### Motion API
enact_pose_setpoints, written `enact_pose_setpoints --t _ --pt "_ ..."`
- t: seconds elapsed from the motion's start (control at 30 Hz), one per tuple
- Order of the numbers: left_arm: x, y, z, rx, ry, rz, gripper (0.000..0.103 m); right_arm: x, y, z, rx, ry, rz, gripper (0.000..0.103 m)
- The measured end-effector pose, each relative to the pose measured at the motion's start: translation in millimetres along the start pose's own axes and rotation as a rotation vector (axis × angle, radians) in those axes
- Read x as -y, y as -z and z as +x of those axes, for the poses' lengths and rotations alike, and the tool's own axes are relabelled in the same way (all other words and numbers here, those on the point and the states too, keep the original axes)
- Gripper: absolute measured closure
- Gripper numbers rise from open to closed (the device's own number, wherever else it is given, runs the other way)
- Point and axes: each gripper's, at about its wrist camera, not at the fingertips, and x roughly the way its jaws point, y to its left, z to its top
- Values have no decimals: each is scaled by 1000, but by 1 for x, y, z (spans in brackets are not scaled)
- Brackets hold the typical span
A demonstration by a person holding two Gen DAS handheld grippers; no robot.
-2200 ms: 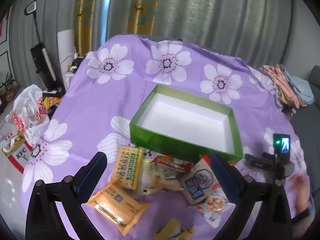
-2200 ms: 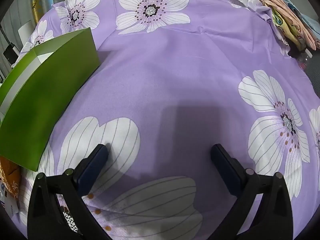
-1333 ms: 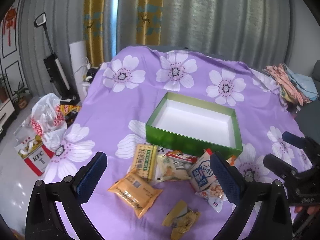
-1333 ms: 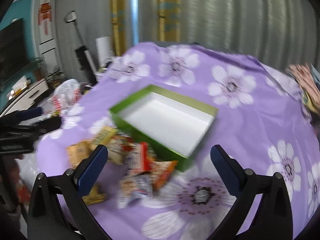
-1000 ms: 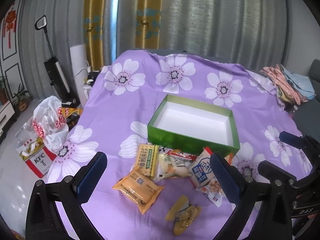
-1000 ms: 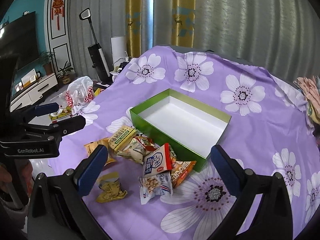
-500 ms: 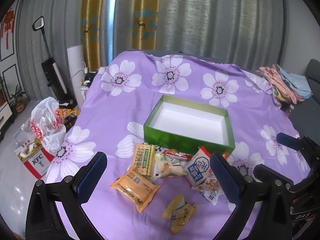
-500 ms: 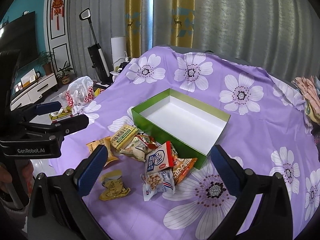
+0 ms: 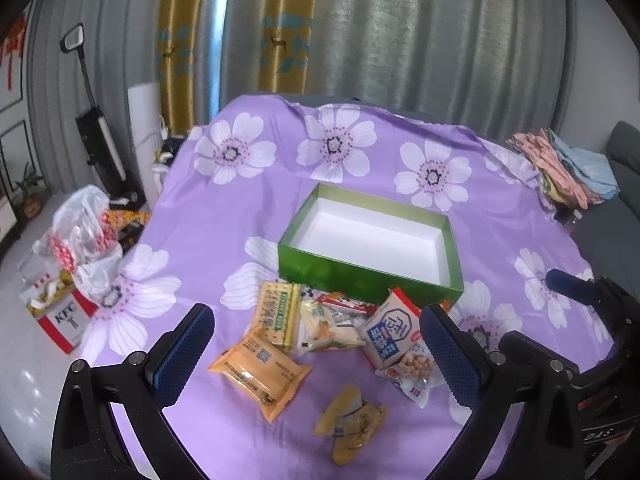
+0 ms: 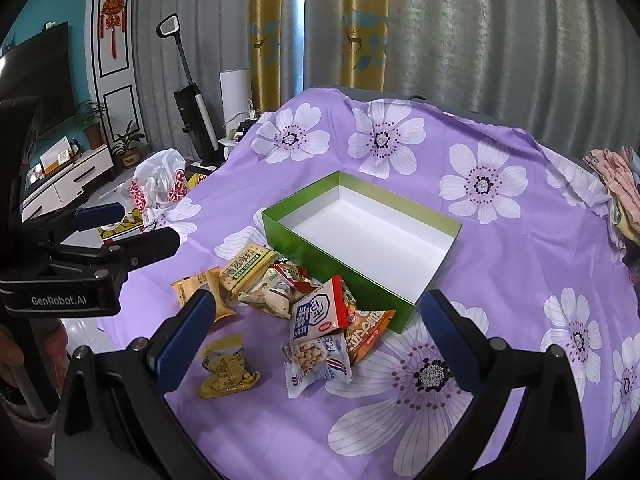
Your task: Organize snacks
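Observation:
A green box (image 9: 370, 276) with a white, bare inside sits mid-table on the purple flowered cloth (image 9: 224, 216). In front of it lie several snack packets: an orange packet (image 9: 260, 372), a yellow-green cracker packet (image 9: 278, 316), a white-blue packet (image 9: 394, 332) and a crumpled yellow packet (image 9: 352, 424). My left gripper (image 9: 316, 344) hovers open above and before the pile, holding nothing. My right gripper (image 10: 318, 332) is also open and holds nothing, over the white-blue packet (image 10: 318, 316) and the green box (image 10: 332, 260). The left gripper (image 10: 140, 226) shows at the left of the right wrist view.
White plastic bags (image 9: 84, 228) and a KFC box (image 9: 60, 316) stand on the floor left of the table. Folded clothes (image 9: 568, 172) lie at the far right edge. An upright vacuum (image 10: 192, 120) and a TV stand (image 10: 64, 176) are beyond the left side.
My right gripper rose from just above the cloth beside the box and drew back to overlook the table. The left gripper also pulled back and up. Snacks and box stayed put.

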Motion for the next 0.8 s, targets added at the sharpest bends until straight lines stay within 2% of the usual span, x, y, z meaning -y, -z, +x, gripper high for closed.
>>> enact_pose_setpoints --t 0.17,0.33,0.53,0.73,0.8 --pt "-20 11 21 -88 112 -104 1 2 5 7 -26 -13 13 0" --pt "-36 35 43 -185 150 -174 1 -1 23 25 -87 -61 18 0" --pt "-41 65 59 -279 182 -177 1 -16 52 50 -172 -156 12 0" --pt "-34 79 67 -307 266 -129 1 -39 80 72 -240 -270 2 1" --pt "-30 85 71 -321 278 -105 1 -44 89 81 -265 -312 22 5"
